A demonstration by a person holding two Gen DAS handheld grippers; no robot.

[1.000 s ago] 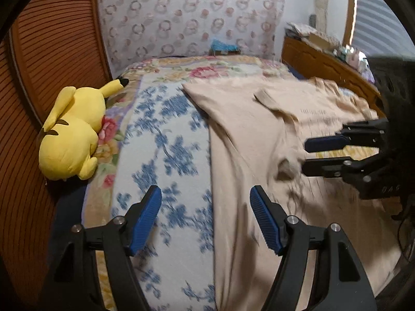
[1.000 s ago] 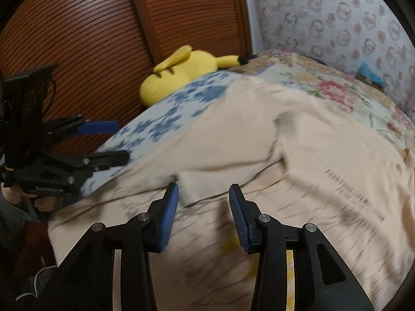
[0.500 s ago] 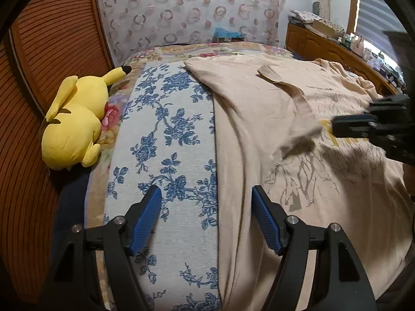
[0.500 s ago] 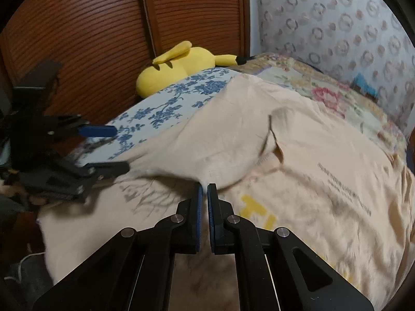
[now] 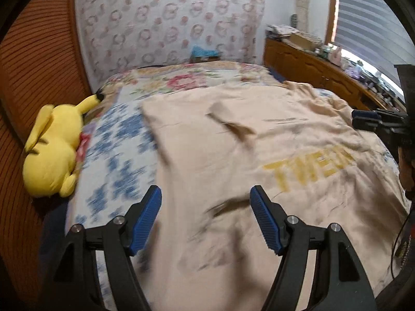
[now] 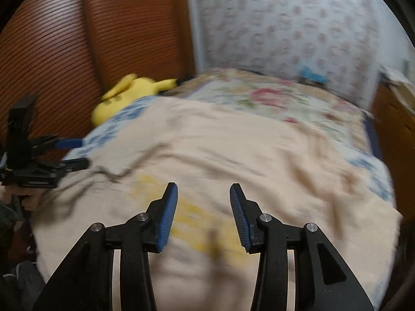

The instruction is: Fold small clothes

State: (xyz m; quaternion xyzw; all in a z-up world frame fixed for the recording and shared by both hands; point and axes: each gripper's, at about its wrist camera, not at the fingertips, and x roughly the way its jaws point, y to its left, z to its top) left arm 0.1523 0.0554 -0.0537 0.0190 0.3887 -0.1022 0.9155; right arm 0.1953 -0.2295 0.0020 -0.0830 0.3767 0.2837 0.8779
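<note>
Right wrist view blurred: my right gripper [image 6: 203,213] gapes empty over the beige T-shirt [image 6: 207,155]. Left gripper [image 5: 206,215] wide, empty; shirt print smeared, plush toy [image 5: 52,153] at 9 o'clock.

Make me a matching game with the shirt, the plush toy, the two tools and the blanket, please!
Things:
1. shirt
2. plush toy
3. left tool
4. right tool
5. blanket

Clues:
A. yellow, lying by the wooden wall
B. white with blue flowers
C. beige with yellow letters
D. open, over the shirt's edge beside the blanket
E. open, over the yellow print

Pairs: 1-C, 2-A, 3-D, 4-E, 5-B
</note>
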